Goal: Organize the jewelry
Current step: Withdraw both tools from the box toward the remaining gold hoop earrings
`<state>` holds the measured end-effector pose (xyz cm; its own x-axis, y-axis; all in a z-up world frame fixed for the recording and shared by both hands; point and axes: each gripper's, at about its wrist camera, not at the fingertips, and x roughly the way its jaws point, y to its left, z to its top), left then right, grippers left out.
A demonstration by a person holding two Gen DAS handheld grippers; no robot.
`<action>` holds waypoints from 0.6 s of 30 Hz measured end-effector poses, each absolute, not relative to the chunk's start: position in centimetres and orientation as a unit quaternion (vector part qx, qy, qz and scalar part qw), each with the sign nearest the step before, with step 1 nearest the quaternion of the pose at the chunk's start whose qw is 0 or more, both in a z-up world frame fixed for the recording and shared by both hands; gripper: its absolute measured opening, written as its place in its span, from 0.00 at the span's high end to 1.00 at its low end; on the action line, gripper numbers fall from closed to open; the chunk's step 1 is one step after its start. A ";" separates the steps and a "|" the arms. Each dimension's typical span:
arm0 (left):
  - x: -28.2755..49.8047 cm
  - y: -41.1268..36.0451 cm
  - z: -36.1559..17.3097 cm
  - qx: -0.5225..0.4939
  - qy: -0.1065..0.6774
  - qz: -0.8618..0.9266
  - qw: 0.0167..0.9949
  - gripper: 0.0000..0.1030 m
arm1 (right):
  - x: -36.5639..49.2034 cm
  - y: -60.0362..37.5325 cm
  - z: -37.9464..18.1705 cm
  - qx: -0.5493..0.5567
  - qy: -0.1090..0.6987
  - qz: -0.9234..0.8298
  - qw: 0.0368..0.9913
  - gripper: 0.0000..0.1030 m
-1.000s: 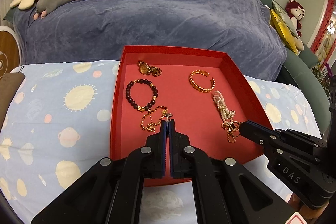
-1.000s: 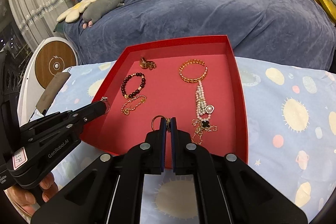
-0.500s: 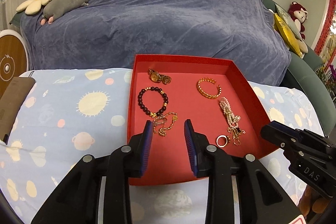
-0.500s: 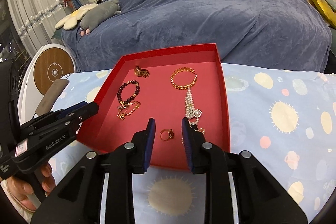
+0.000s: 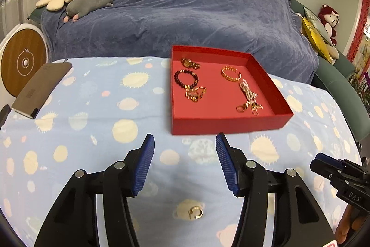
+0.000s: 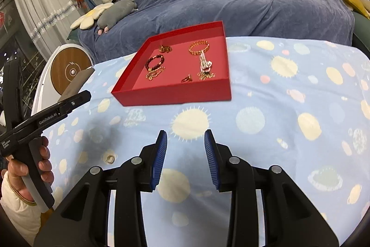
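Tools point(image 5: 185, 140) point(image 6: 185, 136) angled down, jaws apart

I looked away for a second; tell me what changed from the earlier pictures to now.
The left gripper let go of the gold chain and the right gripper let go of a ring. Both pieces now lie in the red tray. Both jaws have just been opening with nothing between them, and both grippers pulled back over the blue cloth. The other jewelry stayed put.
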<state>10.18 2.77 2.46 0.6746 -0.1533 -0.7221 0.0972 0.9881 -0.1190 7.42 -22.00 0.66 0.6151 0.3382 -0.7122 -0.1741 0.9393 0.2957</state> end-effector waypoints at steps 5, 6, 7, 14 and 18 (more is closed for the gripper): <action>7.5 1.8 0.3 -0.003 0.418 -0.093 0.904 0.40 | 6.1 -19.0 -0.6 0.054 0.421 0.165 0.890 0.69; 7.2 1.6 -0.1 0.004 0.422 -0.100 0.901 0.39 | 6.0 -18.4 -0.9 0.047 0.424 0.170 0.889 0.69; 6.9 1.5 -0.5 0.009 0.424 -0.103 0.900 0.39 | 6.0 -17.9 -1.2 0.044 0.427 0.176 0.886 0.69; 5.8 1.1 -2.9 0.015 0.446 -0.127 0.886 0.39 | 5.4 -15.6 -3.2 0.016 0.448 0.193 0.873 0.69; 5.5 0.9 -3.9 0.024 0.455 -0.129 0.881 0.39 | 5.4 -15.0 -3.4 -0.001 0.447 0.192 0.874 0.69</action>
